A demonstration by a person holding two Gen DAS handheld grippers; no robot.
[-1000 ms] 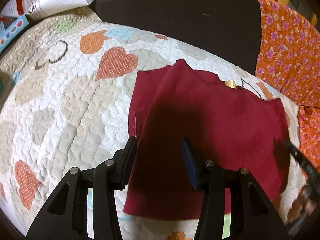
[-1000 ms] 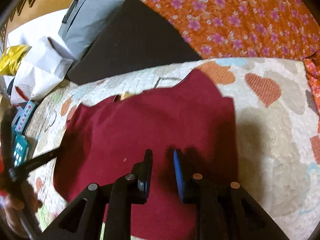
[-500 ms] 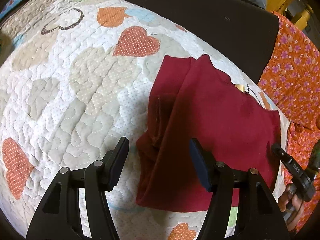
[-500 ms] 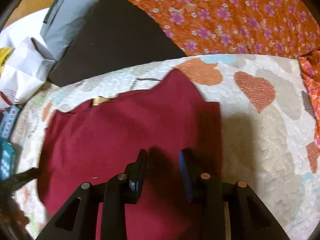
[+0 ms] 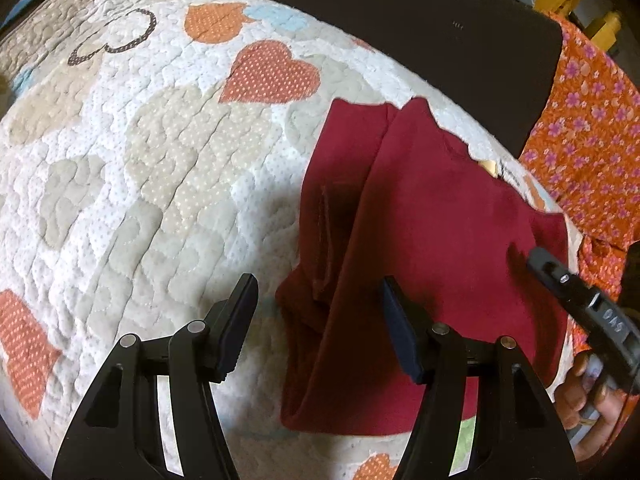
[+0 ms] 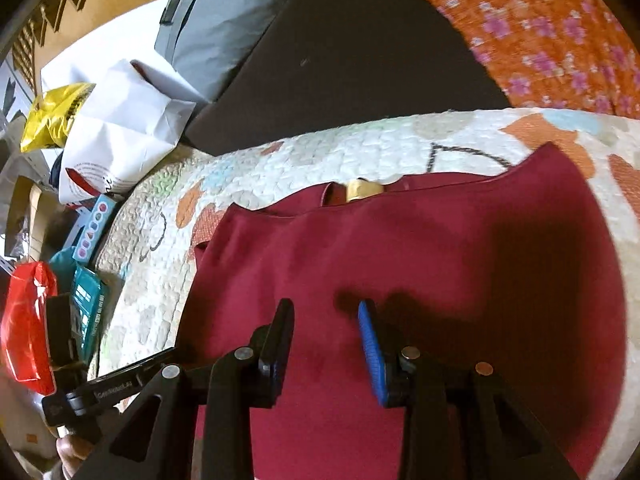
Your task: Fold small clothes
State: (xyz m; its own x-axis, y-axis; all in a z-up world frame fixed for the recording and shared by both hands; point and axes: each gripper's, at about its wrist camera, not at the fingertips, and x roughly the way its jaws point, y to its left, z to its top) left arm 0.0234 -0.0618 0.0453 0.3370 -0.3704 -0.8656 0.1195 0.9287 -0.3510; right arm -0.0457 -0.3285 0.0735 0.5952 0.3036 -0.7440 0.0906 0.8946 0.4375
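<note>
The dark red cloth garment (image 5: 432, 216) is lying flat on the heart-patterned quilt (image 5: 132, 168). The left hand-held gripper (image 5: 316, 320) is hovering wide over its folded edge; the right hand-held gripper (image 6: 326, 340) is hovering narrower above its middle, empty.

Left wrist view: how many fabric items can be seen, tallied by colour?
Dark red small garment: 1
White quilted bedspread with orange and beige hearts: 1
Orange cloth with pink flowers: 1
Black flat cushion: 1
Total: 4
</note>
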